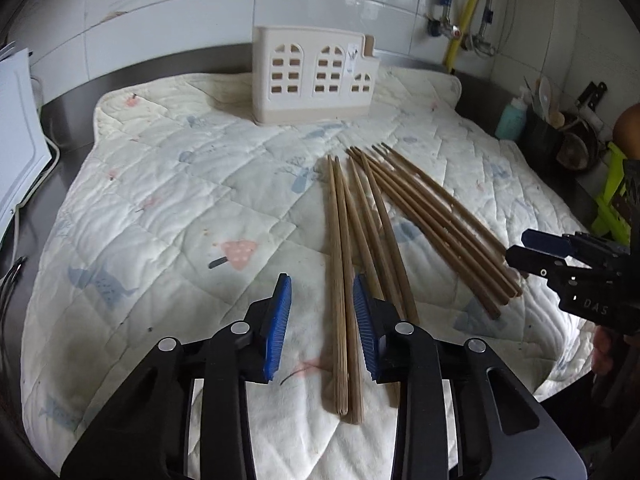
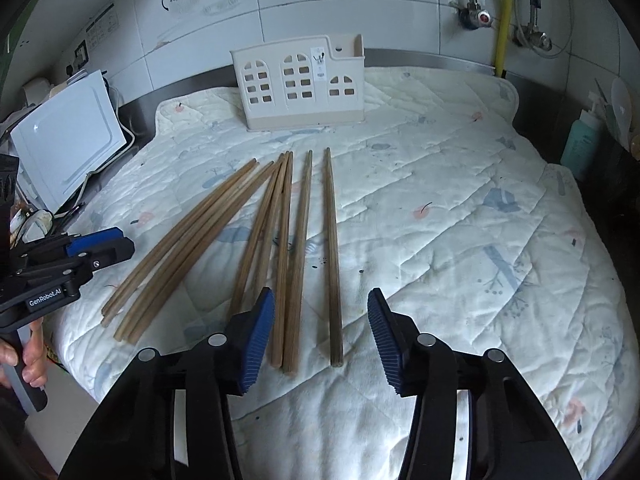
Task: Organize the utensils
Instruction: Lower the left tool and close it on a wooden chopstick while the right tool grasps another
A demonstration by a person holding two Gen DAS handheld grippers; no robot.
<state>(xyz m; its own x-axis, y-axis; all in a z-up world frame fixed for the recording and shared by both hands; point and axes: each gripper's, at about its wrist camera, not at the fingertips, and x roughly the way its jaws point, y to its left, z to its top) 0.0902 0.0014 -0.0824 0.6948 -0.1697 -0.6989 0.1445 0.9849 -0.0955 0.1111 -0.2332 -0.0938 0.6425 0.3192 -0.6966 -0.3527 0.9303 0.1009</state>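
Note:
Several long wooden chopsticks (image 1: 384, 224) lie fanned out on a quilted white mat (image 1: 160, 200); they also show in the right wrist view (image 2: 280, 248). A cream utensil holder (image 1: 314, 76) with window cut-outs stands upright at the mat's far side, also in the right wrist view (image 2: 300, 84). My left gripper (image 1: 322, 320) is open, its fingers either side of the leftmost pair of chopsticks, just above the mat. My right gripper (image 2: 320, 332) is open over the near ends of the rightmost chopsticks. Each gripper appears in the other's view, at the right edge (image 1: 536, 252) and at the left edge (image 2: 108, 246).
A white appliance (image 2: 68, 148) with cables stands left of the mat. A teal bottle (image 2: 580, 144) and a dark pot of kitchen tools (image 1: 548, 128) stand at the right. Tiled wall, pipes and a yellow hose (image 2: 502, 16) lie behind. Steel counter (image 1: 68, 120) surrounds the mat.

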